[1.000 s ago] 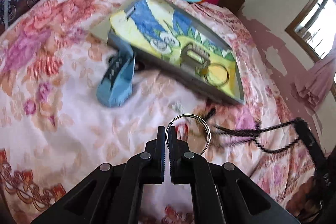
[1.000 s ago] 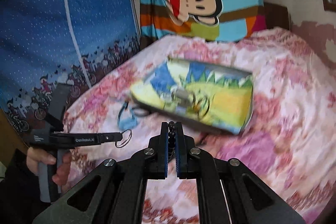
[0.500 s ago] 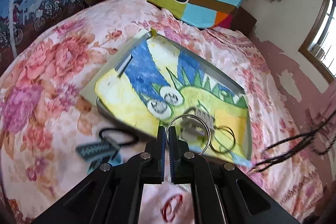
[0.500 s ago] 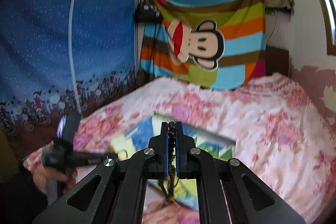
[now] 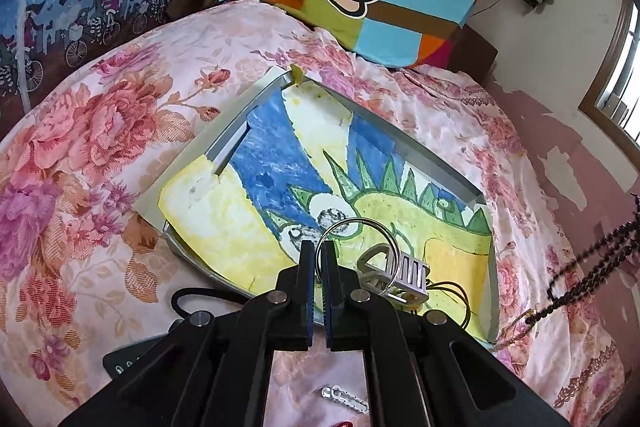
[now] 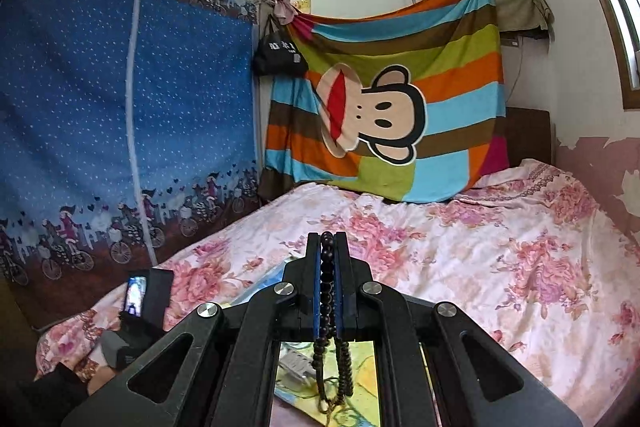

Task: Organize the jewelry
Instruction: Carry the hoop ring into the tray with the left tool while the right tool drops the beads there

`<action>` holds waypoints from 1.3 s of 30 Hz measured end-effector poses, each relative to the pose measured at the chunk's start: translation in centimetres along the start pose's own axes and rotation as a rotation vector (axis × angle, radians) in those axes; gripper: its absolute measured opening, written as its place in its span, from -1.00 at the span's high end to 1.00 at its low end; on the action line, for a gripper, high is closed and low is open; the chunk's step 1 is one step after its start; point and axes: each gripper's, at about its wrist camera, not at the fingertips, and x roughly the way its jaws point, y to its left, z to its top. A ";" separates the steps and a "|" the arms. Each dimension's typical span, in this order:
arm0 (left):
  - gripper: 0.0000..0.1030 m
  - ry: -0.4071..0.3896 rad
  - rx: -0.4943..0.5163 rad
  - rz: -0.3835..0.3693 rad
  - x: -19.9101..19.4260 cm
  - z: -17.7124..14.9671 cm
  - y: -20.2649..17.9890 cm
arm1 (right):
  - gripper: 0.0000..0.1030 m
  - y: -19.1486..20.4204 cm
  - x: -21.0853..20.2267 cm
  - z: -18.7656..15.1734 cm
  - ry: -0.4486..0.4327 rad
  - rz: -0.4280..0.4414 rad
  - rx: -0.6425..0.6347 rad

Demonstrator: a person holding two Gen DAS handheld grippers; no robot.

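Note:
My left gripper (image 5: 317, 255) is shut on a silver ring bangle (image 5: 357, 247) and holds it over the near edge of a shallow metal tray (image 5: 224, 141) lined with a painted dinosaur picture. In the tray lie a silver hair clip (image 5: 404, 275) and a thin gold bangle (image 5: 456, 297). My right gripper (image 6: 327, 247) is shut on a dark bead necklace (image 6: 332, 351), raised above the bed; the strand dangles below the fingers over the tray (image 6: 360, 379). The same beads (image 5: 588, 279) hang at the right in the left wrist view.
The tray rests on a pink floral bedspread (image 5: 100, 131). A small silver clip (image 5: 345, 398) and a dark tag with a black loop (image 5: 132, 357) lie on the bed near my left gripper. A striped monkey blanket (image 6: 384, 115) and a blue curtain (image 6: 120, 99) stand behind.
My left gripper carried the ring bangle up from the bedspread to above the tray. My right gripper lifted the bead necklace high, tilting its view up toward the wall.

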 end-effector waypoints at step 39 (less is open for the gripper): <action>0.89 0.070 0.098 -0.018 5.2 -0.9 0.3 | 0.62 -5.0 15.0 -15.5 0.543 -0.079 0.152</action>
